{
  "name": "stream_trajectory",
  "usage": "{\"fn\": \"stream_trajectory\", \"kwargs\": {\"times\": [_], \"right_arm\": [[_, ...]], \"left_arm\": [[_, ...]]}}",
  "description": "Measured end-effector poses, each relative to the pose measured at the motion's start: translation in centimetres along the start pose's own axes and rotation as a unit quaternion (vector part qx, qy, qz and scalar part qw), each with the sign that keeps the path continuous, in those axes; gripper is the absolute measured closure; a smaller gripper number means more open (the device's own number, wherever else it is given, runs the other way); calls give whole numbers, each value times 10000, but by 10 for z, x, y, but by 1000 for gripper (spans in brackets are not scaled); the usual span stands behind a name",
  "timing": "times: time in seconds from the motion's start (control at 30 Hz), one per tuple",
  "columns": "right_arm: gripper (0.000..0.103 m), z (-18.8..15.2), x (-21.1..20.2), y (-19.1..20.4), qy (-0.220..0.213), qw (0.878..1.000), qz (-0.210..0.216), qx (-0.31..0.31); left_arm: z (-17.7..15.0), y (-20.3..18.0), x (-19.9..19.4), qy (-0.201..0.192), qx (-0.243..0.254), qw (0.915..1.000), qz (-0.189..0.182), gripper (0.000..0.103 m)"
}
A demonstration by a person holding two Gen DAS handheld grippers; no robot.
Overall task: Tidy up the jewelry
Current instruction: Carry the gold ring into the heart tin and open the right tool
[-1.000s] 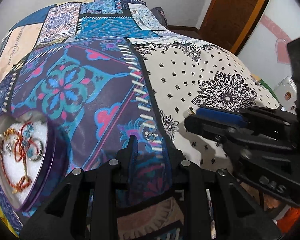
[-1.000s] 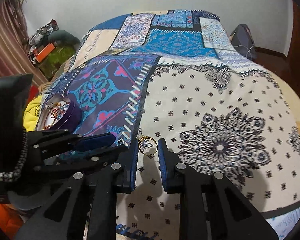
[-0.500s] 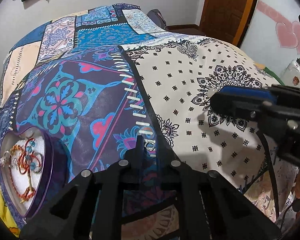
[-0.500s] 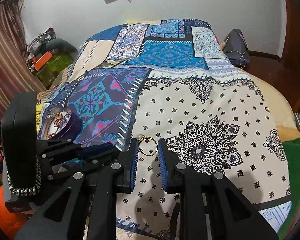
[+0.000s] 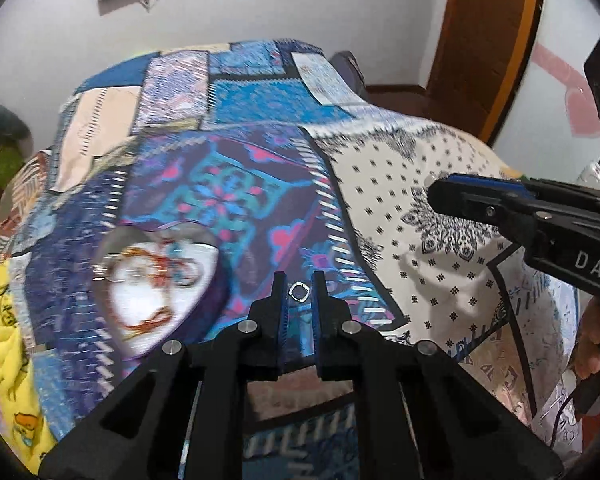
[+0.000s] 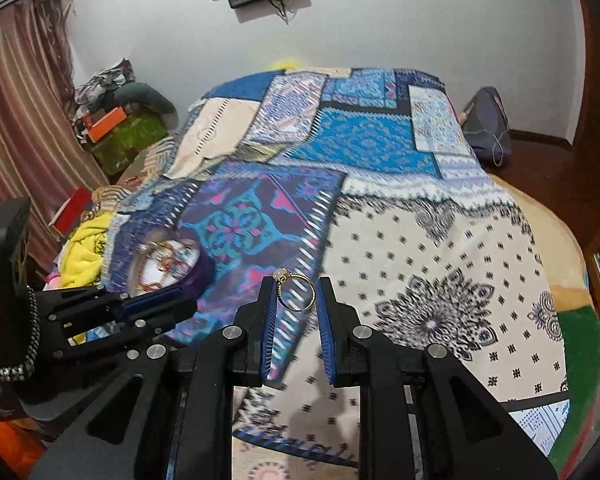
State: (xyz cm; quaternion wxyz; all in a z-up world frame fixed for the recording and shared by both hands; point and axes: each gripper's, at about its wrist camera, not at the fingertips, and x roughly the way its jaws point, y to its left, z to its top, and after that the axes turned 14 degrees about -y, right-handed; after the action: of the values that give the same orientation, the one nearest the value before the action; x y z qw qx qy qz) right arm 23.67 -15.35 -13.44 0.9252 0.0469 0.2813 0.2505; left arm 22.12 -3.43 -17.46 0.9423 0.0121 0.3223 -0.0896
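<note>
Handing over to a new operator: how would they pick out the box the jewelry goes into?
Start from the patchwork bedspread. On its purple floral patch near the yellow blanket sits the heart-shaped purple box. It alone has a white lining, with red and gold jewelry tangled inside.

Two handheld grippers of matte black plastic: the left gripper (image 5: 299,292) and right gripper (image 6: 296,294) each carry two angular fingers lined with ribbed blue pads (image 6: 269,332), fastened by round silver screws (image 5: 247,326). White letters "DAS" (image 5: 596,267) mark one body; bare fingers (image 5: 590,340) and a thin black cable (image 5: 556,420) show beneath it.
</note>
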Motion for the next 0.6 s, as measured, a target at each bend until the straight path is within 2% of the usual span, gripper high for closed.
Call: {"fn": "stream_trajectory", "kwargs": {"times": [0.3,0.6], "right_arm": [[85,18,-10,38,-281,9992,236,-184],[85,30,0,77,-394,9970,544,-375]], "left_arm": [[13,32,-50,-517,-181,9980,319,94],[21,68,-85,-934,-395,9930,602,94]]}}
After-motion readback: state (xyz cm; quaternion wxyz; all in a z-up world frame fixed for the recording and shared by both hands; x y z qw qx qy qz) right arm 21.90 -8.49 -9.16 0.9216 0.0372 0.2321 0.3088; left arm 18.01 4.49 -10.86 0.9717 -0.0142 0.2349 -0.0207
